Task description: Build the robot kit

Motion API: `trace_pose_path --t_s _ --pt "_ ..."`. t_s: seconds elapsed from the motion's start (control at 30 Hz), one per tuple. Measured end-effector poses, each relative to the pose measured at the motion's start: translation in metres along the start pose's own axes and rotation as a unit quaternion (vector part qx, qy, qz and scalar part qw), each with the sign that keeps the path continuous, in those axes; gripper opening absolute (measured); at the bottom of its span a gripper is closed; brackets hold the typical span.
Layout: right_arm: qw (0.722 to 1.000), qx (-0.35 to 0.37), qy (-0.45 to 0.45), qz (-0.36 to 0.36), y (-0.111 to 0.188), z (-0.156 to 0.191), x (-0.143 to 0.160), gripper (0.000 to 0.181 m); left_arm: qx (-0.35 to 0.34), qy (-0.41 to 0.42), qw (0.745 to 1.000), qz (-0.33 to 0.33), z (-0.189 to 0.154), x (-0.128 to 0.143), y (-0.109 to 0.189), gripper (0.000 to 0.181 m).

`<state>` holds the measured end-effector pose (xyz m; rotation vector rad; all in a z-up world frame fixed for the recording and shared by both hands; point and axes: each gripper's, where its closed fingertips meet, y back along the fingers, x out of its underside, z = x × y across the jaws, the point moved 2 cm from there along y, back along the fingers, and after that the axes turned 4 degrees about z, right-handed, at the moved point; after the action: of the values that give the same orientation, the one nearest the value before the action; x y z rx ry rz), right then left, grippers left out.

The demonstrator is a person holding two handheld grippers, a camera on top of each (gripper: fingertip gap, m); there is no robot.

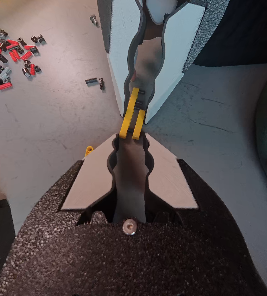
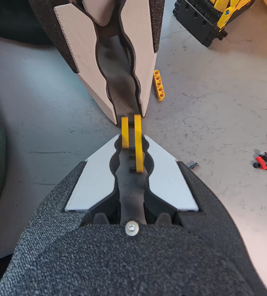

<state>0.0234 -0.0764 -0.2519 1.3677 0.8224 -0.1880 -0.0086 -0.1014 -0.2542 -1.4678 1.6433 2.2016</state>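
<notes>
- My left gripper [image 1: 130,136] and right gripper [image 2: 132,139] meet tip to tip above the grey counter [image 1: 57,128], both on one small yellow beam assembly [image 2: 135,141]: two flat yellow beams side by side, joined by short black pins.
- Right jaws: narrow, closed on the assembly. The longer beam lies against one finger, the shorter against the other; three black pins stick out free along the longer beam, deeper in my jaws.
- Left jaws: narrow, tips against the far end of the same assembly [image 1: 133,115]. I cannot tell whether they truly clamp it or only touch it.
- The assembly hangs clear of the counter, between the two grippers.
- Loose yellow five-hole beam [image 2: 159,85] lies on the counter just beside my left gripper's finger.
- Scatter of red, black and grey connector pieces [image 1: 9,60] lies well apart to one side.
- Two black pins [image 1: 96,81] lie alone, nearer the right gripper.
- Black-and-yellow built model [image 2: 209,20] stands at the far edge.
</notes>
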Motion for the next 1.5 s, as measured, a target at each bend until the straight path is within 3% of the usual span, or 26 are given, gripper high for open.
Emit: trace_pose_path --t_s 0.53,1.03,1.5 --pt "1.000 -0.006 0.023 -0.002 0.0001 0.0020 0.0000 0.021 -0.001 -0.003 1.000 0.000 -0.0040 -0.0019 -0.0018 0.024" --pt "0.993 -0.068 0.095 0.002 -0.0018 0.0008 -0.0023 0.021 -0.008 0.005 1.000 0.000 -0.0031 -0.0011 -0.0015 0.024" --pt "0.992 -0.053 0.115 -0.018 -0.0011 0.0011 -0.0025 0.022 -0.021 0.003 1.000 0.000 -0.0038 -0.0007 -0.0011 0.024"
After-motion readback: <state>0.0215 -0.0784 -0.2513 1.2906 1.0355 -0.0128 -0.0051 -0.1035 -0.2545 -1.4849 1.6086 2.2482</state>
